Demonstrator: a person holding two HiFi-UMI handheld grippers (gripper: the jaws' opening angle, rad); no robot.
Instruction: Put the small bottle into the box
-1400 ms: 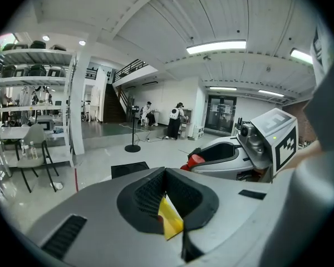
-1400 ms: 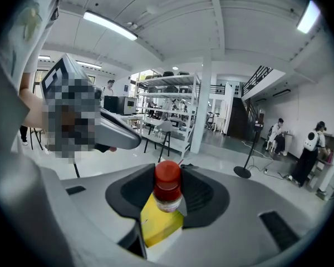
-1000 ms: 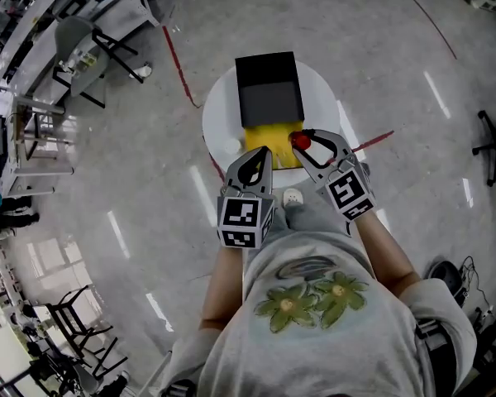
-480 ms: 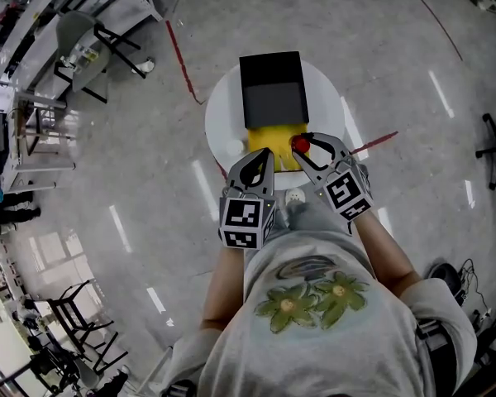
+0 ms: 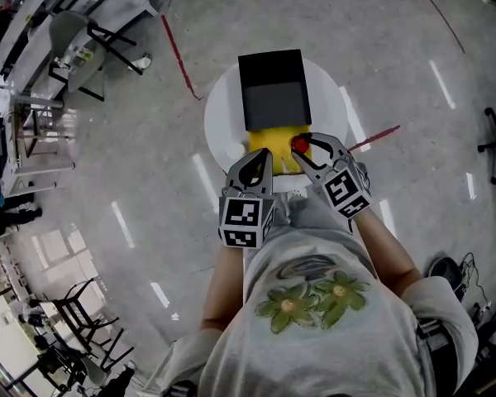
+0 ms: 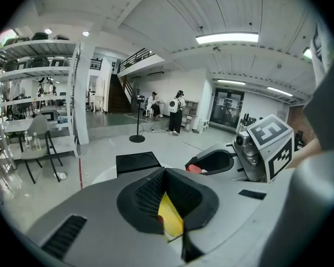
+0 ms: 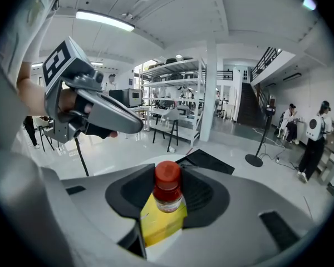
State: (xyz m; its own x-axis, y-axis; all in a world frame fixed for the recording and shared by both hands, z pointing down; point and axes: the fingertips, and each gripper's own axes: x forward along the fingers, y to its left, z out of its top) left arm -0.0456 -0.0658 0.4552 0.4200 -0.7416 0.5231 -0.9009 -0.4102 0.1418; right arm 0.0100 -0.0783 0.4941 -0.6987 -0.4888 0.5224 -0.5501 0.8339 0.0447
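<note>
A small bottle (image 7: 168,191) with a red cap (image 5: 300,144) sits between the pads of my right gripper (image 5: 301,145), which is shut on it. It hangs over a yellow sheet (image 5: 269,141) on the round white table (image 5: 223,126). An open black box (image 5: 273,89) stands on the table just beyond the sheet. It also shows in the left gripper view as the box (image 6: 138,162). My left gripper (image 5: 264,153) is beside the right one at the sheet's near edge, its jaws shut and holding nothing. The yellow sheet shows through the hollow between them.
Chairs (image 5: 95,35) and shelving line the upper left of the room. Red tape lines (image 5: 178,56) cross the grey floor near the table. In the gripper views a few people (image 6: 177,113) and a floor stand (image 6: 137,129) are far off.
Both grippers have sunk a little toward the table, side by side. The bottle stays in the right gripper.
</note>
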